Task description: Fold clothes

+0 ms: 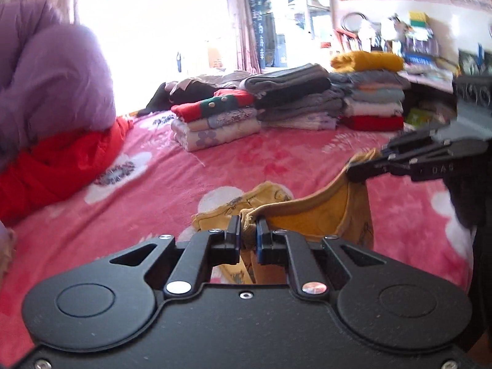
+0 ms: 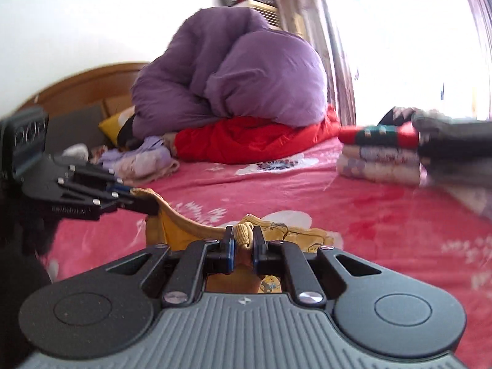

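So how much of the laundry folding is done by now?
Three folded stacks already sit on the bed. In hand: the left gripper and right gripper both pinch a yellow garment, stretched between them. Left: a loose lilac heap beside the red quilt.

daylight bright | window blown out | edges warped, blurred

Both grippers clamped, held level side by side.

We hold the left gripper low and forward, its jaws closed to a narrow gap on a bunched edge of the yellow garment. The right gripper sits likewise, jaws pinched on the same garment's rim. Each gripper appears in the other's view, angled inward, fingertips above the bed surface.
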### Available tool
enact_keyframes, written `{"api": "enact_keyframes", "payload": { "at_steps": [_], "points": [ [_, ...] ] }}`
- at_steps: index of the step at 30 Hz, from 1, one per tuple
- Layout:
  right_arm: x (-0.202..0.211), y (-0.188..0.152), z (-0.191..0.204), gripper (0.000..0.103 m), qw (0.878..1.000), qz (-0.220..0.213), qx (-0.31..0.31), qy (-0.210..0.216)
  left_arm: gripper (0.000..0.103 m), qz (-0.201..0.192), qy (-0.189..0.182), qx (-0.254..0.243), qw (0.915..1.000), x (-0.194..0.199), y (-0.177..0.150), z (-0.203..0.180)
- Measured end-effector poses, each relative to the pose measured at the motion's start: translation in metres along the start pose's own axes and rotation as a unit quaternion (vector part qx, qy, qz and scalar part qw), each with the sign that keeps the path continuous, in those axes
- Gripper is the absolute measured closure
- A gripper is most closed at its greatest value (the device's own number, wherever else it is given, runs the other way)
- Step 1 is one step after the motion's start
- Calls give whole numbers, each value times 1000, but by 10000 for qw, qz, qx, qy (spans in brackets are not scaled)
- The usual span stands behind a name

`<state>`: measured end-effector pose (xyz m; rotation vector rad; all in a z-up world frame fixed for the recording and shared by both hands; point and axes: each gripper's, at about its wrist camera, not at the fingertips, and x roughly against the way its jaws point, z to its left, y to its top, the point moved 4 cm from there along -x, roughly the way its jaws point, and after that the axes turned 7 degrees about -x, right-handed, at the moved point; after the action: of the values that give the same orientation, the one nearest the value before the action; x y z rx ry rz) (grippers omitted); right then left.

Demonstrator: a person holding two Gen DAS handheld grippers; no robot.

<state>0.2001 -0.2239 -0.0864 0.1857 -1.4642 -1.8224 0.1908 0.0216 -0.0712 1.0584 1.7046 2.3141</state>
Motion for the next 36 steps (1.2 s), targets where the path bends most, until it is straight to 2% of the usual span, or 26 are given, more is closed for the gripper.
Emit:
{"api": "enact_keyframes", "payload": {
  "at_steps": [3, 7, 14, 16, 18, 19, 20, 21, 22, 24, 26, 29, 31, 32, 33, 34, 35, 36],
  "points": [
    [-24, -2, -32, 91, 9969, 69, -770, 140, 95, 67, -56, 259, 9996, -26, -1, 14],
    [-50, -5, -65, 90, 9858, 154, -1638, 347, 95, 191, -160, 601, 9979, -56, -9, 35],
    [-97, 4, -99, 90, 9719, 338, -2291, 411, 95, 319, -241, 814, 9959, -94, -12, 63],
    [-105, 4, -107, 86, 9653, 321, -2551, 456, 95, 352, -259, 894, 9950, -103, -13, 68],
    [-110, 3, -117, 70, 9568, 264, -2857, 470, 95, 327, -191, 1066, 9936, -111, -16, 73],
    [-110, 3, -122, 50, 9516, 199, -3026, 499, 94, 299, -150, 1211, 9921, -115, -17, 76],
    [-110, 2, -127, 41, 9462, 134, -3189, 525, 89, 276, -158, 1448, 9890, -118, -19, 80],
    [-109, 2, -130, 41, 9422, 70, -3307, 530, 83, 257, -159, 1686, 9852, -119, -22, 84],
    [-107, 1, -132, 41, 9399, 15, -3375, 520, 82, 251, -149, 1878, 9818, -120, -24, 87],
    [-101, 1, -134, 40, 9382, -86, -3427, 468, 82, 301, -107, 1959, 9801, -118, -26, 89],
    [-94, 1, -132, 40, 9416, -106, -3345, 381, 78, 295, -191, 2184, 9752, -111, -29, 93],
    [-91, -4, -125, 39, 9493, 60, -3130, 282, 54, 224, -381, 2599, 9646, -101, -34, 98],
    [-93, -9, -118, 42, 9560, 239, -2918, 165, 53, 246, -619, 2800, 9577, -101, -35, 96],
    [-96, -11, -113, 46, 9606, 318, -2760, 81, 53, 250, -672, 2797, 9574, -103, -35, 93],
    [-99, -13, -110, 49, 9642, 363, -2626, 27, 54, 257, -616, 2734, 9596, -106, -35, 89],
    [-101, -14, -109, 61, 9651, 382, -2590, 27, 57, 286, -534, 2691, 9612, -111, -34, 86],
    [-104, -15, -109, 74, 9660, 401, -2553, 27, 76, 326, -483, 2726, 9604, -118, -35, 84],
    [-106, -16, -108, 79, 9668, 413, -2523, 31, 90, 348, -468, 2783, 9587, -123, -37, 84]
  ]
}}
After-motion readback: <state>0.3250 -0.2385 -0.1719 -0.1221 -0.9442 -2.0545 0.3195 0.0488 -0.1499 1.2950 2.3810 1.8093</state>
